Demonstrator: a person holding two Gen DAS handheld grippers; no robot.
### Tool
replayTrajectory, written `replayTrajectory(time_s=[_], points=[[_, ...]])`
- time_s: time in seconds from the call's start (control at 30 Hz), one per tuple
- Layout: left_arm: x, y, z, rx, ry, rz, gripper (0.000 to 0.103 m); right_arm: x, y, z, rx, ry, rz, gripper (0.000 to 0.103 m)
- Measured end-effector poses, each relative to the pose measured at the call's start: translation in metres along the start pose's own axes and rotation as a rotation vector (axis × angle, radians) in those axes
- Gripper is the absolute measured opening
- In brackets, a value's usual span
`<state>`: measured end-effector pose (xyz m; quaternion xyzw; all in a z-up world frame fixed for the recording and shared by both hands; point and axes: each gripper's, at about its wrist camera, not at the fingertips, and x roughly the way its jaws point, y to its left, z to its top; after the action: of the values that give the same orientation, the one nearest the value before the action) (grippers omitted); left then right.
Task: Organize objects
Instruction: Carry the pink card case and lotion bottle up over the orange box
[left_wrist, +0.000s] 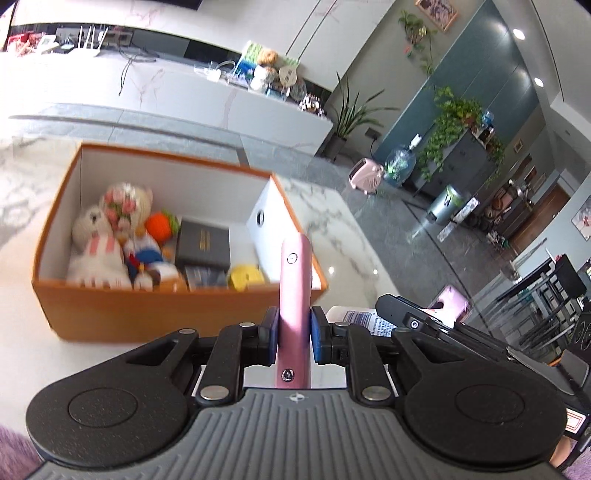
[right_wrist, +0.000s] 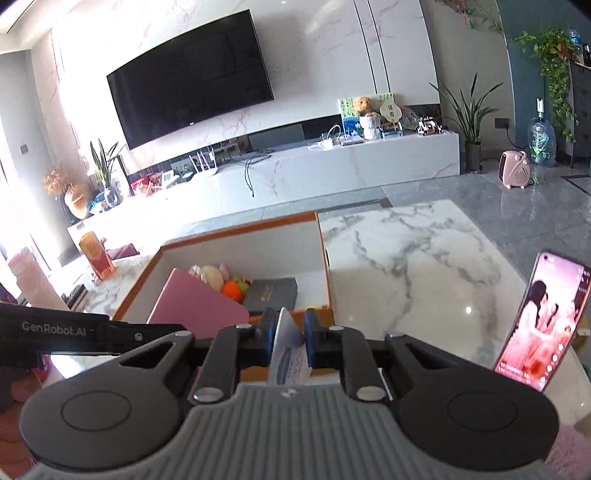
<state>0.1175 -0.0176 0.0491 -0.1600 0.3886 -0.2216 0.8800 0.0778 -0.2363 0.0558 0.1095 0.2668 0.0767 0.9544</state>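
Both items were lifted clear of the marble counter (right_wrist: 424, 251) and awaited placing in the orange box (left_wrist: 177, 314). The left gripper (left_wrist: 293, 338) had its fingers clamped on a flat pink case (left_wrist: 294, 295), held on edge just short of the box's near wall. The right gripper (right_wrist: 290, 341) pinched a thin white printed packet (right_wrist: 290, 354). Next, each probably needed carrying over the rim toward the box's free right side, beside the plush toys (left_wrist: 110, 240).

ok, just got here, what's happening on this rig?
A person is tidying a marble table with two handheld grippers. The left gripper is shut on a flat pink case; the right gripper pinches a white printed packet. Both hover before the orange box of plush toys.
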Motion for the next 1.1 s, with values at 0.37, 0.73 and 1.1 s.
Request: replayTrajectory(time_s=[0.37, 0.73, 1.1], points=[[0.044, 0.011, 0.07, 0.047, -0.034, 0.084, 0.02, 0.061, 0.001, 0.063, 0.008, -0.066, 0.054, 0.017], [0.127, 0.045, 0.092, -0.119, 0.033, 0.065, 0.02, 0.124, -0.028, 0.094, 0.085, -0.096, 0.04, 0.017], [0.204, 0.062, 0.083, -0.269, 0.077, 0.114, 0.02, 0.16, -0.043, 0.087, 0.089, -0.075, 0.045, 0.016]])
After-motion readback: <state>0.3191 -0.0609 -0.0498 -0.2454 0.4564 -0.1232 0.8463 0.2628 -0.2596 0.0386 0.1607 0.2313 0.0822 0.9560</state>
